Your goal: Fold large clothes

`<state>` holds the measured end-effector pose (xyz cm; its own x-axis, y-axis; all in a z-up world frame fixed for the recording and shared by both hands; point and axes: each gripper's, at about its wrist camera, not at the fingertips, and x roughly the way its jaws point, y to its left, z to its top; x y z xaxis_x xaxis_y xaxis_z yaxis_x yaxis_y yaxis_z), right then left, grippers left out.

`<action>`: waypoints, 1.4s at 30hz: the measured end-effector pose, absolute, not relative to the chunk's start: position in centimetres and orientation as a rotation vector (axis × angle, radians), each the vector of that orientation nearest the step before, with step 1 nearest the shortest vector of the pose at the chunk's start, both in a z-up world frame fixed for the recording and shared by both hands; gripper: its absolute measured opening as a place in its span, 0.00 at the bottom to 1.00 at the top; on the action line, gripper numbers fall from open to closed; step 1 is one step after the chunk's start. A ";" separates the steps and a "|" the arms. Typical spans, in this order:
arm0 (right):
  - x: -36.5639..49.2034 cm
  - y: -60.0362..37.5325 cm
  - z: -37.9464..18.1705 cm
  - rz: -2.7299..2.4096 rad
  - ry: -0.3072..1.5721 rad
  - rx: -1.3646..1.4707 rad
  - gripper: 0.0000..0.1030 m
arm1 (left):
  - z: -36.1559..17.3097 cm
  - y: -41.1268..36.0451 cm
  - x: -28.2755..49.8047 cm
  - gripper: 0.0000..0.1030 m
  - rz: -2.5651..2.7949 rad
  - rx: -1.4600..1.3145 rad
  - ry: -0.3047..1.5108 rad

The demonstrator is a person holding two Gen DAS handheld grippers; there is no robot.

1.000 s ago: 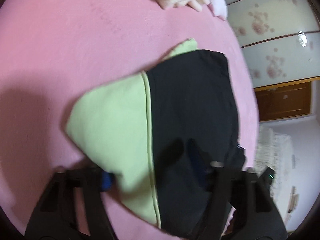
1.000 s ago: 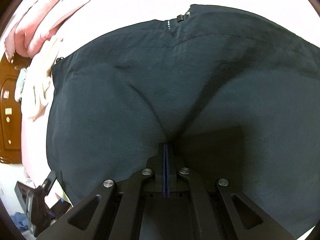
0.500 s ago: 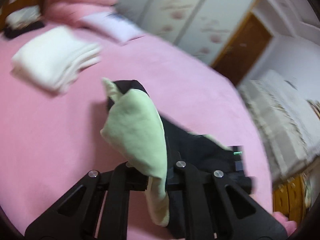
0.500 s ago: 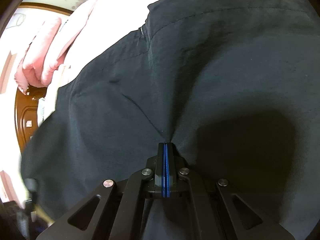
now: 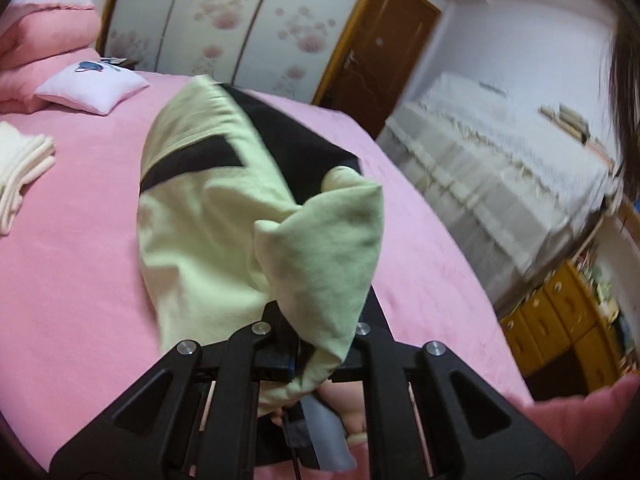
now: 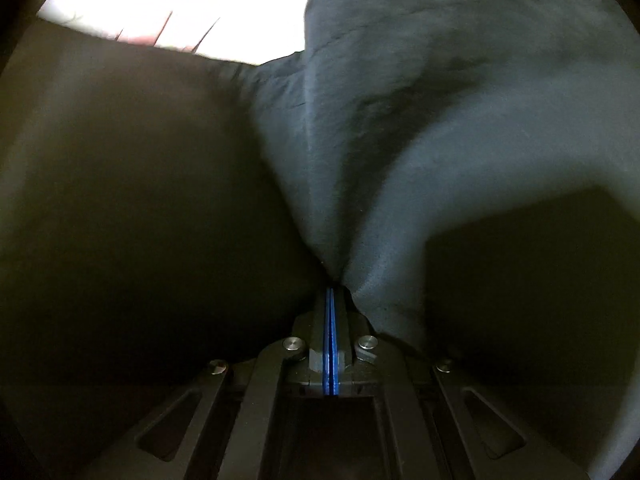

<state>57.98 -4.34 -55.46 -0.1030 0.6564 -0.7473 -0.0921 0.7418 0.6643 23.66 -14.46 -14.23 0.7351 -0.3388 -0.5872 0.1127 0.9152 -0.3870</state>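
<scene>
Left gripper [image 5: 294, 354]: clamped on pale-green-lined black fabric garment [image 5: 208, 220] | right gripper [image 6: 330, 300]: pinching its black shell | garment: lifted, trailing forward from both claws over pink bedspread [image 5: 68, 272]

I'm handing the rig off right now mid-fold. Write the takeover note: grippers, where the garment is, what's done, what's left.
Left gripper: shut on the black and light-green garment, pinching a green fold.
Right gripper: shut on the same garment's black fabric, which fills its view.
Garment: partly lifted over the pink bed; far end seems to rest on it.
Done: both grips set, garment raised.
Left: bring the held edges over, lay flat, release. A folded white cloth lies on the bed to the left.
</scene>
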 end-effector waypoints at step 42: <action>54.6 -46.0 -38.9 0.475 1.653 0.414 0.36 | -21.9 -34.4 20.7 0.60 -0.343 -0.244 1.192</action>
<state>54.56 -46.02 -38.88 -0.1312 0.5250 -0.8409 -0.0017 0.8481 0.5298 20.70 -34.36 -21.93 0.3278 -0.3858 -0.8624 0.1313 0.9226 -0.3628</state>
